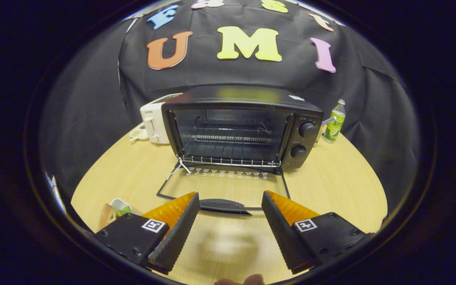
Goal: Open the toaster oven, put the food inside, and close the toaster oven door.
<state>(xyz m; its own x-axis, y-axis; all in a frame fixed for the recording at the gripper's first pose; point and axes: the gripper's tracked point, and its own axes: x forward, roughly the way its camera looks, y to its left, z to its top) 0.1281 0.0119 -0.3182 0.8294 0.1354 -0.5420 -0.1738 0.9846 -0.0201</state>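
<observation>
Hovering with jaws spread and empty just short of the dropped glass door's handle (225,206), the gripper (230,204) faces the black toaster oven (240,128), open on the wooden desk (331,186); loading food and closing remain.

Black toaster oven (240,126) on a pale wood-grain table (339,186), its glass door (224,186) black-framed. Left of the oven, a white toaster (152,122); right of it, a clear bottle (335,122) with a green label. The gripper (230,209) carries black-and-white square markers.
</observation>
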